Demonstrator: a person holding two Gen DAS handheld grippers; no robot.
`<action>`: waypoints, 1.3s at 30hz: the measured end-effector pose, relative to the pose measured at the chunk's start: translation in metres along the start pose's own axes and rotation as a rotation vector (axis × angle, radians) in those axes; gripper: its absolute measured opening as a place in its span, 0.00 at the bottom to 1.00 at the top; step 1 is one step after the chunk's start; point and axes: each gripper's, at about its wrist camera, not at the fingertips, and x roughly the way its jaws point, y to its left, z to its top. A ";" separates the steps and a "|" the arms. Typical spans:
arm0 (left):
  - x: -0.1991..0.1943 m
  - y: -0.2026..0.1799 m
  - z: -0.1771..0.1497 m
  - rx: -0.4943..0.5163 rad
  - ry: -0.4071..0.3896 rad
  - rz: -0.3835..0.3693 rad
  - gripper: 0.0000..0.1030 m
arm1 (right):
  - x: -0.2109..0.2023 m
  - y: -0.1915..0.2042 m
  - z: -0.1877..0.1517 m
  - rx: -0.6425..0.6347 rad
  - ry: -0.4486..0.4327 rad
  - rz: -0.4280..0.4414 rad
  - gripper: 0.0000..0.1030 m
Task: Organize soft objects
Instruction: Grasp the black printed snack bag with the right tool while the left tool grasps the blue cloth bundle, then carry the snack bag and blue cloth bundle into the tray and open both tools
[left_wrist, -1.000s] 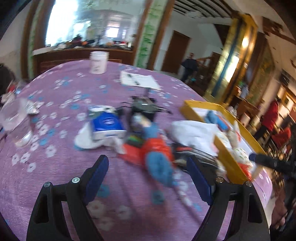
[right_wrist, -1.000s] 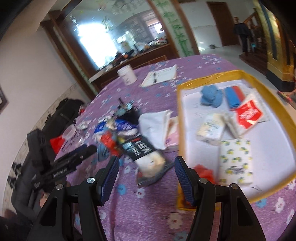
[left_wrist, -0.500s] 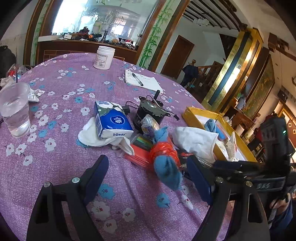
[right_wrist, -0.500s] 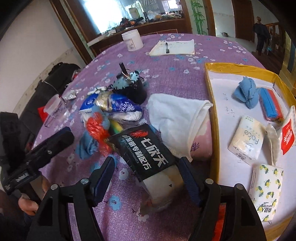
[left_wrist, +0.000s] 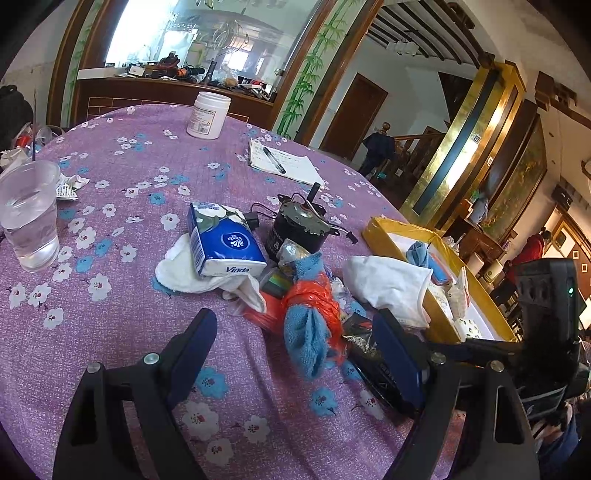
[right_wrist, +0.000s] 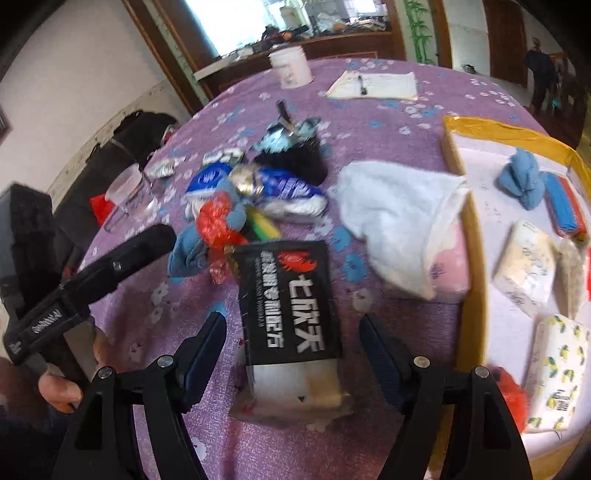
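Note:
A pile of soft things lies on the purple flowered tablecloth: a blue cloth wrapped in red plastic, a Vinda tissue pack on a white cloth, and a white towel. My left gripper is open, its fingers either side of the blue cloth, just short of it. My right gripper is open and straddles a black packet with white and red print. A yellow-rimmed tray at the right holds a blue cloth, tissue packs and other soft items.
A black motor stands behind the pile. A cup of water stands at the left, a white jar and a notepad with pen at the far side. The towel leans on the tray's rim.
Both grippers have moved forward and lower toward the pile. The right gripper now straddles the black packet; the left is closer to the blue cloth. Both stay open.

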 end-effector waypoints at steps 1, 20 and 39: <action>0.000 0.000 0.000 0.004 0.001 0.003 0.83 | 0.004 0.002 -0.001 0.001 0.004 0.007 0.76; 0.030 -0.041 0.003 0.143 0.112 0.083 0.61 | -0.044 -0.010 -0.045 0.064 -0.151 -0.041 0.45; 0.031 -0.060 -0.004 0.169 0.062 0.014 0.33 | -0.048 -0.006 -0.053 0.063 -0.192 -0.062 0.45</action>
